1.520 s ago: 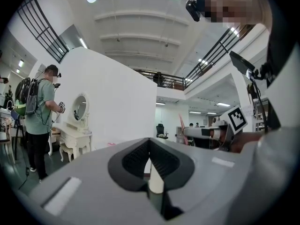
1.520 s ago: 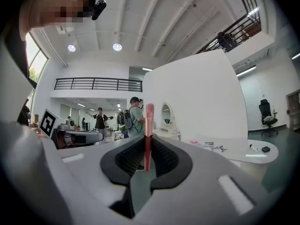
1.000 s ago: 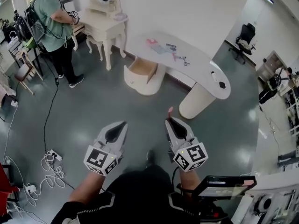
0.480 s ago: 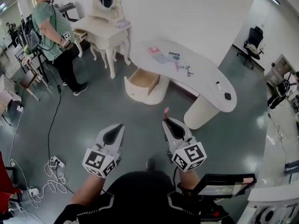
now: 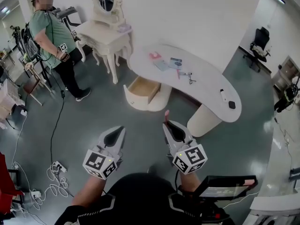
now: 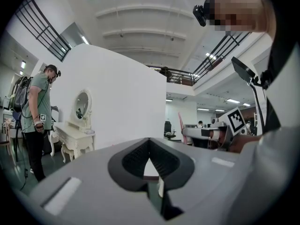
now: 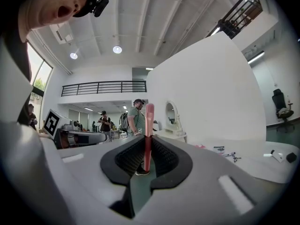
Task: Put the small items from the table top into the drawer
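The counter [image 5: 208,86] now sits nearer in my head view. My right gripper [image 5: 167,122] fingers pinch a pink stick [image 7: 148,135]; my left gripper [image 5: 121,130] fingers are pressed together. The small items [image 5: 171,63] lie on the counter.

The table [image 5: 206,84] bears small items [image 5: 171,63]; drawer [image 5: 140,89] apparently under its left end.

Bare floor [image 5: 117,114] leads to the open drawer [image 5: 140,88] under the table top [image 5: 206,86].

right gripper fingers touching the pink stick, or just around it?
Touching. Right gripper view: both fingers clamp the pink stick, no gap on either side.
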Demonstrator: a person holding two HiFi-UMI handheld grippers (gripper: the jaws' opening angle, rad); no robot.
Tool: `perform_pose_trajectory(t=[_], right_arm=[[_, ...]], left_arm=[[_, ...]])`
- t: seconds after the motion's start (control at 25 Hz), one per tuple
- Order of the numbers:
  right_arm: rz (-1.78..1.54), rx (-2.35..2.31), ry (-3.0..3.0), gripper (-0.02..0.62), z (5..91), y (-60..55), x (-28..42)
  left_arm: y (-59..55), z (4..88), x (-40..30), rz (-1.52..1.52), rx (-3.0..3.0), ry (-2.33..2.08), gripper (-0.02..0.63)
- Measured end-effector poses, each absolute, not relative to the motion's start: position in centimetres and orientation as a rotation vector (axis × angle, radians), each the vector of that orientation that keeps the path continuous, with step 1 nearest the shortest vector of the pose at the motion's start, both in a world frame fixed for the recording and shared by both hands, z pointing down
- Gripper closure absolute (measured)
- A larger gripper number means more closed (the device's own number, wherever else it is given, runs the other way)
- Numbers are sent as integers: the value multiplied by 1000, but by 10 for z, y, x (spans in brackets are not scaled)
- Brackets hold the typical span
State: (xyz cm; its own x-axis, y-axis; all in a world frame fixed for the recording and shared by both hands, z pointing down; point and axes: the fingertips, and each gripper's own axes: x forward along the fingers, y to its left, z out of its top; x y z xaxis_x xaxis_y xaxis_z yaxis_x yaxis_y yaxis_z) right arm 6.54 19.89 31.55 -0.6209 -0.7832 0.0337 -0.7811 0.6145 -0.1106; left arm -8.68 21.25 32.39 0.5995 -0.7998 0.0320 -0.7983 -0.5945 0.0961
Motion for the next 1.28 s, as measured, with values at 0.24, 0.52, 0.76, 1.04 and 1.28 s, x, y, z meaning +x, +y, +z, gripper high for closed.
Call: perform_pose_trajectory(t=[0.24, 0.52, 0.76, 1.04, 1.28], right_arm=[[-161, -1314, 2825, 549, 311, 167, 94], [-181, -1245, 2874, 549, 316, 133, 125], [-216, -1210, 2872, 549, 322, 106, 132], [-207, -1213, 2882, 549, 325, 78, 126], [-184, -1245, 2877, 549, 324, 51, 114]], left_arm=[[179, 317, -59, -25, 2707, -1401, 606], [147, 321, -28, 13, 2656, -1446, 607], [125, 326, -21, 60, 2631, -1460, 607], [94, 327, -15, 60, 2665, -1423, 606], [62, 327, -34, 29, 2662, -1428, 606]])
